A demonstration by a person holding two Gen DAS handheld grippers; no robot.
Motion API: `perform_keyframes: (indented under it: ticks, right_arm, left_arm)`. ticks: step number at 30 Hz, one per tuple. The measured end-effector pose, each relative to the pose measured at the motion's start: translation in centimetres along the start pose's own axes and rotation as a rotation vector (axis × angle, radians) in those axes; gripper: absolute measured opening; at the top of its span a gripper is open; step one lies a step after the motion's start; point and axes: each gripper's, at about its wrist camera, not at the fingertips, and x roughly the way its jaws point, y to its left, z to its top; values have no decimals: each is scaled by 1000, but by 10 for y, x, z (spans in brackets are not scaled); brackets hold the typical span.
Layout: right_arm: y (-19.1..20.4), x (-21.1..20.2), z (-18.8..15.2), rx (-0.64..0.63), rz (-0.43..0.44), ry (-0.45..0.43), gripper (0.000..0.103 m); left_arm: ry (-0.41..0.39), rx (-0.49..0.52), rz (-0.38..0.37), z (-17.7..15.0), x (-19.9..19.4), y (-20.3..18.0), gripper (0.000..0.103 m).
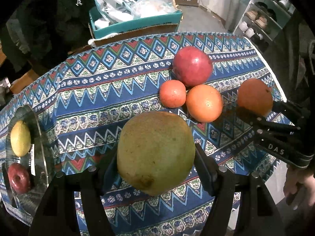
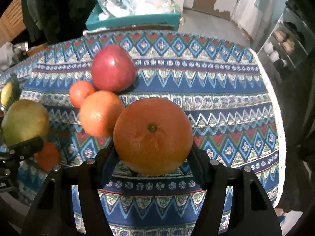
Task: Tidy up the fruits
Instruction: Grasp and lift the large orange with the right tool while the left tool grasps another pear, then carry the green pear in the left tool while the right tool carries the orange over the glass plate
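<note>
My left gripper (image 1: 156, 157) is clamped on a big green-yellow pear (image 1: 155, 153), one finger pressed to each side of it, and the fruit fills the centre of the left wrist view, held above the patterned tablecloth (image 1: 98, 98). From the right wrist camera that same pear (image 2: 24, 123) sits at about 9 o'clock, with the left gripper's dark fingers just under it.

My right gripper (image 2: 152, 157) is closed around a large orange (image 2: 152, 135), stem end facing the lens, fingers touching both flanks. In the left view this orange (image 1: 255, 97) appears at about 3 o'clock, with the right gripper (image 1: 261, 116) reaching in from the right edge.

Three fruits lie on the cloth in a tight cluster. A red apple (image 1: 192, 65) is at about 1 o'clock of the left view; a small tangerine (image 1: 172, 93) sits just below and left of it, and a mid-sized orange (image 1: 204, 103) just below and right, both touching or nearly touching the apple.

At 9 o'clock of the left view stands a clear glass bowl (image 1: 39, 137) holding a yellow lemon (image 1: 20, 138) and, below it, a dark red fruit (image 1: 18, 178) with its dimple towards the camera.

Beyond the table's far edge, at 12 o'clock, is a teal cardboard box (image 1: 137, 23) stuffed with plastic bags.
</note>
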Motion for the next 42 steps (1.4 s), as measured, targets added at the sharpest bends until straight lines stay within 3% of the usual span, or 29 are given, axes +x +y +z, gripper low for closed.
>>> perform_keyframes:
  ticks: [22,42]
  right_arm:
    - [25,-84,16,-37,0,-210,65]
    - [65,-122,34,-92,19,-327,65]
  left_arm:
    - [-159,-44,23,-9,-69,21,72]
    - [-273,-112,63,-18,-112,55,72]
